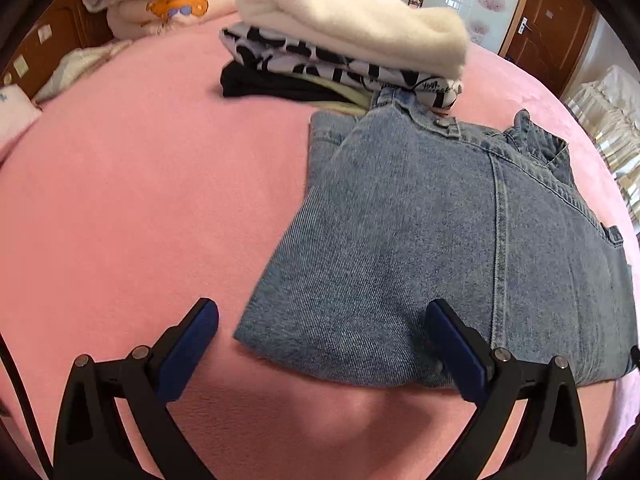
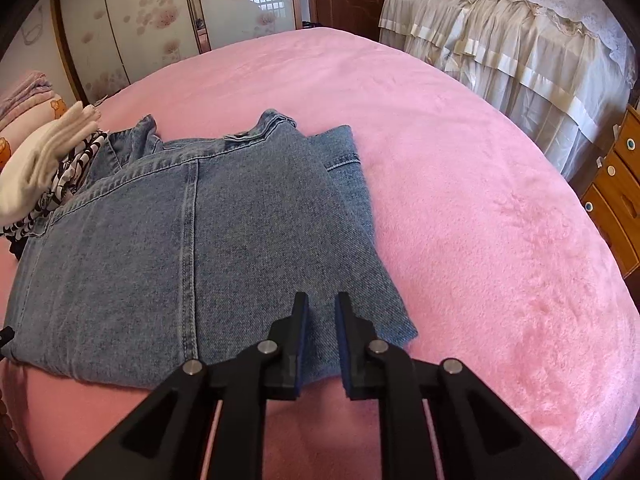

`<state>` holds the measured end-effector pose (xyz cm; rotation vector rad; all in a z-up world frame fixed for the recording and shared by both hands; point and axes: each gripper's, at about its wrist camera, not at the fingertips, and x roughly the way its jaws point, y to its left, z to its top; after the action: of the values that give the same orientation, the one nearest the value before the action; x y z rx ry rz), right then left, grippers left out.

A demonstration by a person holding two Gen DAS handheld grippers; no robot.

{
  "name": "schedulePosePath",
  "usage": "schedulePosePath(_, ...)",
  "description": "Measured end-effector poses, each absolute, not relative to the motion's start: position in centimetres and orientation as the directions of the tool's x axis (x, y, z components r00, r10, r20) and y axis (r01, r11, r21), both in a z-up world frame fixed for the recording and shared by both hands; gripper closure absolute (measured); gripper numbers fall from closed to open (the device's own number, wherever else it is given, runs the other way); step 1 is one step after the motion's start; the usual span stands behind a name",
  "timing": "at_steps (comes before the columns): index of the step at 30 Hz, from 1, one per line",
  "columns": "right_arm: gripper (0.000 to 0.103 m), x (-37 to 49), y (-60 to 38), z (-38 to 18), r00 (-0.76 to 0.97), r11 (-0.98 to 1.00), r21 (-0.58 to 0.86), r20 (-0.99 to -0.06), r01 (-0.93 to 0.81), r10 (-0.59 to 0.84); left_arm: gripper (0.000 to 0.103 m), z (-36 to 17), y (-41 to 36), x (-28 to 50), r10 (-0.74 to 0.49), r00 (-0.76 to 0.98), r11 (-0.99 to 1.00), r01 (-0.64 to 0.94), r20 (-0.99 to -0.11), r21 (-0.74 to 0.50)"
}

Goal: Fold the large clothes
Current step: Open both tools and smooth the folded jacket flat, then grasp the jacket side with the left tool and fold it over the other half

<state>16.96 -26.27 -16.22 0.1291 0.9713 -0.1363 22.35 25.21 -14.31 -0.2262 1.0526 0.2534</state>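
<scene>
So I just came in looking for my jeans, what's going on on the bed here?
A person with a claw in each hand is folding clothes on the pink fleece bedspread. The blue denim jeans lie folded flat beside a stack of folded garments. The left claw is wide open; the right claw is only slightly open, and neither grips the denim.

I see the faded blue denim garment (image 1: 420,220) (image 2: 192,248) lying folded flat on the pink plush bedspread (image 1: 140,200) (image 2: 460,200); its seams run lengthwise; its far end touches a stack of folded clothes (image 1: 344,44) (image 2: 48,160).
</scene>
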Motion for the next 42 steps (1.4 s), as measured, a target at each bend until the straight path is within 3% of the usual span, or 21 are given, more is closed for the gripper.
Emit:
schedulePosePath(3, 0.077, 16.7, -25.6, -15.6, 0.563, 0.986, 0.057, -0.825, 0.159, -0.043, 0.000, -13.0, 24.7, 21.9, 0.098, 0.479, 0.954, -0.293, -0.872, -0.053)
schedulePosePath(11, 0.077, 15.8, -22.3, -12.6, 0.586, 0.991, 0.091, -0.810, 0.095, 0.019, 0.000, -8.2, 22.0, 20.8, 0.077, 0.520, 0.975, -0.219, -0.851, -0.045)
schedulePosePath(18, 0.074, 14.7, -19.0, -9.2, 0.599, 0.992, 0.120, -0.797, 0.039, 0.073, 0.000, -4.3, 19.6, 18.9, -0.072, 0.574, 0.974, -0.138, -0.816, -0.182)
schedulePosePath(22, 0.060, 13.4, -17.0, -6.9, 0.654, 0.992, 0.129, -0.750, -0.001, 0.099, 0.000, -3.7, 19.2, 17.7, -0.208, 0.582, 0.939, -0.106, -0.786, -0.327)
schedulePosePath(28, 0.058, 11.8, -13.8, -5.7, 0.716, 0.990, 0.122, -0.686, -0.066, 0.133, 0.000, -7.1, 19.9, 16.8, -0.345, 0.555, 0.852, -0.152, -0.757, -0.500)
schedulePosePath(32, 0.058, 10.8, -11.9, -6.9, 0.755, 0.986, 0.129, -0.635, -0.102, 0.161, 0.000, -10.8, 21.4, 16.0, -0.429, 0.591, 0.754, -0.183, -0.683, -0.631)
schedulePosePath(42, 0.058, 12.2, -8.5, -13.0, 0.682, 0.982, 0.115, -0.707, -0.153, 0.189, 0.001, -17.5, 24.3, 18.0, -0.373, 0.678, 0.687, -0.258, -0.634, -0.680)
